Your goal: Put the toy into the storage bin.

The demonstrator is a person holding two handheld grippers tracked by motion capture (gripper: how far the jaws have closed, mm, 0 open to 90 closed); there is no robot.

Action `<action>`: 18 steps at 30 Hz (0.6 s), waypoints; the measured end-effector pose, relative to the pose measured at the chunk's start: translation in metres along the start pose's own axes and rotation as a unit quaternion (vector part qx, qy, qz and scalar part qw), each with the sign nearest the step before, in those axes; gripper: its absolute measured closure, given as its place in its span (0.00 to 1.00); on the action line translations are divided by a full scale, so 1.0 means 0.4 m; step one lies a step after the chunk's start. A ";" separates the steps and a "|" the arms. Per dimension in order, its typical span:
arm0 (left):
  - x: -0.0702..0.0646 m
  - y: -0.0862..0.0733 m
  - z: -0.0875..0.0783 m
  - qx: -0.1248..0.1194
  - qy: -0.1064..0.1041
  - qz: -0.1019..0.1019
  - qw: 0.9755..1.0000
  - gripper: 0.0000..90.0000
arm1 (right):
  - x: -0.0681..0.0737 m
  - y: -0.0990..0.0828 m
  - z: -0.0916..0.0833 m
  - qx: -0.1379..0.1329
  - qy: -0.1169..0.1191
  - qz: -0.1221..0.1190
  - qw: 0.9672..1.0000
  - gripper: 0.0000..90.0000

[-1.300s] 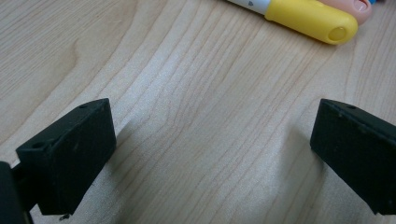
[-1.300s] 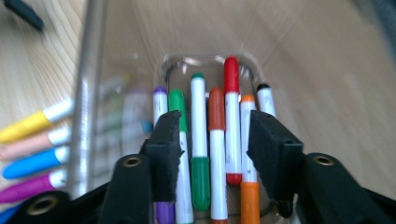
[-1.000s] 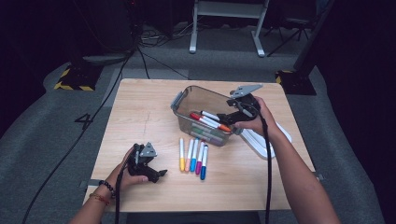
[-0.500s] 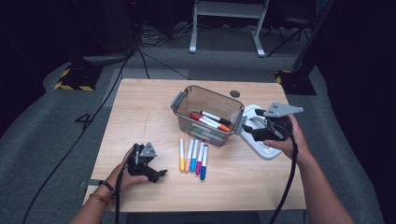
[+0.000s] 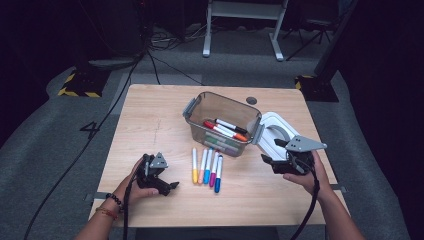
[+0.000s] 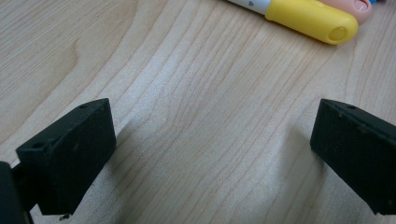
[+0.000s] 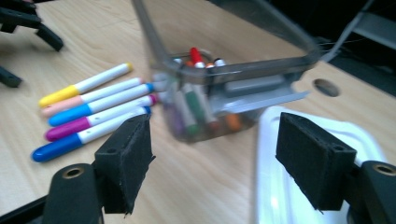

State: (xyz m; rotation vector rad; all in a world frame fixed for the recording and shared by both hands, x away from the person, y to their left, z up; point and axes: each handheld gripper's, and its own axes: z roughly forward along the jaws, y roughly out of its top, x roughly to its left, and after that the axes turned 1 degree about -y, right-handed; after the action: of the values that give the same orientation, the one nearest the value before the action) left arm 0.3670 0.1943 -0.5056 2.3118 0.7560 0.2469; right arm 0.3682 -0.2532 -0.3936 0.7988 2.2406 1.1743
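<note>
High view: right gripper (image 5: 270,152) fingers released, empty, near bin (image 5: 222,122) (lid (image 5: 275,137) just beside); left gripper (image 5: 167,186) also released; careless swing could knock markers (image 5: 206,166).

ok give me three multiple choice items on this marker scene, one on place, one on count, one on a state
1. Where does the white lid lie?
A. right of the clear bin
B. left of it
C. on top of it

2. How many markers lie in the row on the table?
A. three
B. five
C. seven

3. How does the right gripper stand?
A. shut on a marker
B. shut on the lid
C. open, holding nothing

Key: 1 A, the lid lies beside the bin's right wall. 2 B, yellow, peach, light blue, magenta and blue. 3 C, only table shows between its jaws.
</note>
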 end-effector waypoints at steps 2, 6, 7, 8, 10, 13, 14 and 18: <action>0.000 0.000 0.000 0.000 0.000 0.001 1.000 0.01 | 0.016 -0.011 0.011 -0.003 0.011 0.001 1.000 0.30; 0.000 0.000 0.000 0.000 0.000 0.000 1.000 0.01 | 0.055 -0.037 0.046 0.000 0.045 0.007 0.999 0.33; 0.000 0.000 0.000 0.000 0.000 0.001 1.000 0.01 | 0.069 -0.042 0.058 0.009 0.051 0.000 0.999 0.33; 0.000 0.000 0.000 0.000 0.000 0.000 1.000 0.01 | 0.082 -0.046 0.072 0.015 0.060 -0.006 0.998 0.33; 0.000 0.000 0.000 0.000 0.000 0.000 1.000 0.01 | 0.110 -0.055 0.101 0.025 0.080 -0.009 0.996 0.35; 0.000 0.000 0.000 0.000 0.000 0.000 1.000 0.01 | 0.155 -0.058 0.147 0.046 0.098 -0.030 0.994 0.35; 0.000 0.000 0.000 0.000 0.000 0.000 1.000 0.01 | 0.168 -0.057 0.162 0.049 0.105 -0.033 0.993 0.35; 0.000 0.000 0.000 0.000 0.000 0.000 1.000 0.01 | 0.211 -0.048 0.207 0.058 0.116 -0.042 0.991 0.35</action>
State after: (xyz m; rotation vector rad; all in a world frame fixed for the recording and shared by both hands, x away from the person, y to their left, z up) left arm 0.3670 0.1944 -0.5056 2.3119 0.7560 0.2466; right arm 0.3566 -0.1576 -0.4648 0.6313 2.5259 1.1582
